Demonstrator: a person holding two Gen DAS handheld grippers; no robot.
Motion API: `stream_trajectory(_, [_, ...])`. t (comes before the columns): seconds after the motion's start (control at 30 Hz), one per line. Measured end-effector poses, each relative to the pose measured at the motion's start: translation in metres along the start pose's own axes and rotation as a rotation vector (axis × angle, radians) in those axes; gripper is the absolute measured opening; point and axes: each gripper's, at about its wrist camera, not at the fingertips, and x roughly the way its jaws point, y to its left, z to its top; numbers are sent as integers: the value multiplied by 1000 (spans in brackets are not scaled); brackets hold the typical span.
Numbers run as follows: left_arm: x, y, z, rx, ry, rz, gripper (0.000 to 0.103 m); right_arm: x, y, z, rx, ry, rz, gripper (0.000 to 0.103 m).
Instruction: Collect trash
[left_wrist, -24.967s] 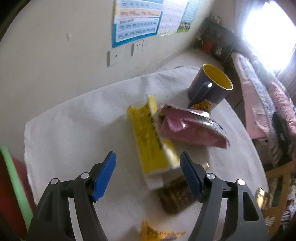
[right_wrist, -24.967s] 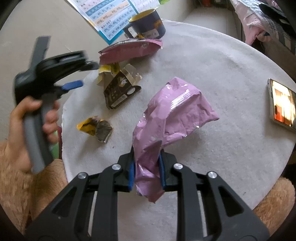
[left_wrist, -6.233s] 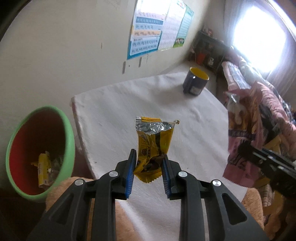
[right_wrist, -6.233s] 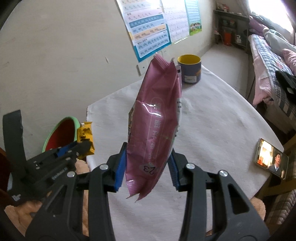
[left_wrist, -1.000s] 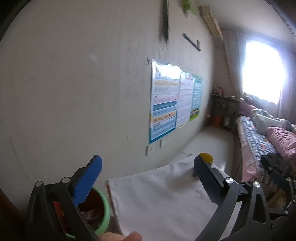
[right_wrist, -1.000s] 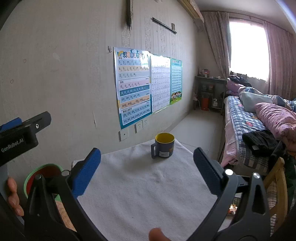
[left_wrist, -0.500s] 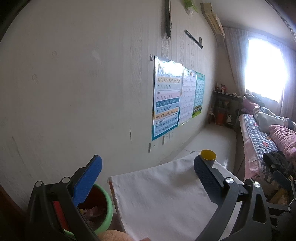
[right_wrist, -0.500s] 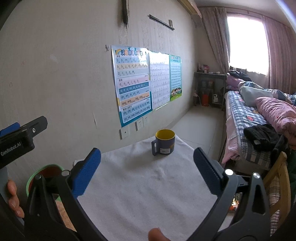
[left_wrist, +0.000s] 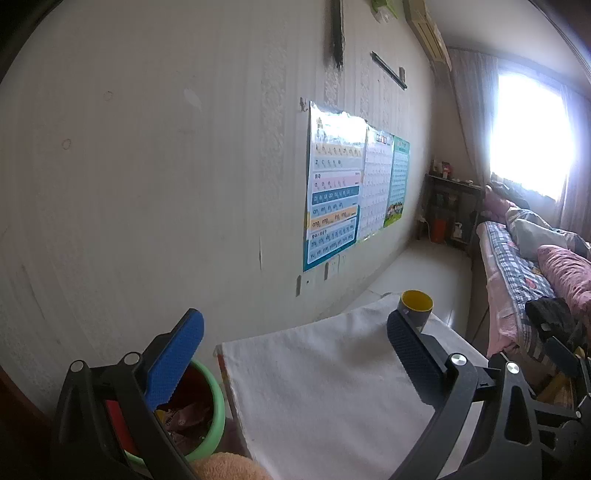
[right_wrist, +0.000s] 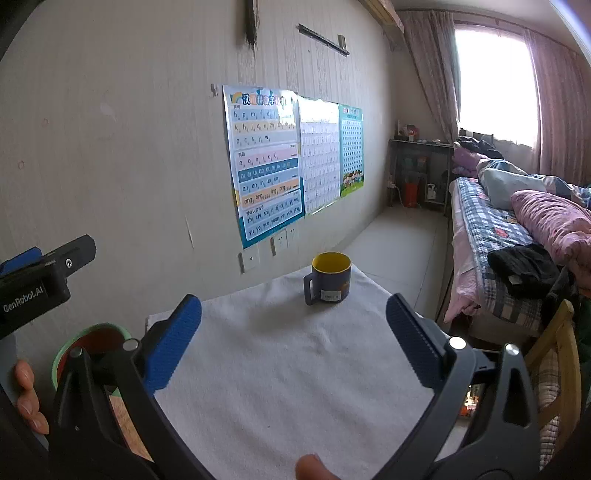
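Note:
A green bin with a red inside (left_wrist: 210, 406) stands on the floor left of the table, holding pink and yellow wrappers (left_wrist: 184, 417). In the right wrist view the same bin (right_wrist: 92, 332) shows at the lower left. My left gripper (left_wrist: 295, 354) is held high above the table's left edge, open, nothing between its blue pads. My right gripper (right_wrist: 293, 339) hovers open over the white cloth (right_wrist: 295, 354), also holding nothing. No trash shows on the cloth.
A dark blue mug with a yellow inside (right_wrist: 328, 277) stands at the table's far edge. Posters (right_wrist: 269, 162) hang on the wall behind. A bed (right_wrist: 517, 229) and a wooden chair (right_wrist: 550, 354) lie to the right. A phone (right_wrist: 471, 400) rests at the table's right edge.
Both grippers tilted slightly down and nearer over the last second, so the table and bin sit a little higher in view. Both stay open. Earlier they held wrappers that now lie in the bin.

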Motion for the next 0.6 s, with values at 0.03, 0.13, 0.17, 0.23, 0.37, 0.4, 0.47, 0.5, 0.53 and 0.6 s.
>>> stream_trajectory(0.03, [0, 0, 0, 1, 2, 0, 95, 0, 0, 0, 0, 3, 1, 98])
stream_trajectory(0.13, [3, 0, 0, 3, 9, -3, 95, 1, 0, -2, 2, 8, 2, 98])
stream_trajectory(0.17, [3, 0, 0, 4, 11, -4, 95, 2, 0, -2, 2, 10, 2, 98])
stream_trajectory(0.23, [4, 0, 0, 5, 13, -4, 95, 3, 0, -2, 3, 15, 2, 98])
stream_trajectory(0.37, [6, 0, 0, 8, 19, -6, 95, 5, 0, -3, 4, 22, 4, 98])
stream_trajectory(0.4, [7, -1, 0, 8, 20, -7, 95, 5, 0, -3, 4, 24, 5, 98])
stream_trajectory(0.47, [9, -1, 0, 9, 26, -8, 95, 7, 0, -4, 4, 29, 6, 98])
stream_trajectory(0.5, [10, 0, -1, 8, 29, -9, 95, 8, 0, -4, 4, 32, 7, 98])
stream_trajectory(0.53, [11, 0, -2, 7, 33, -10, 95, 9, 1, -5, 4, 35, 8, 98])
stream_trajectory(0.6, [14, 1, -5, 3, 42, -12, 95, 12, 1, -6, 6, 45, 9, 98])
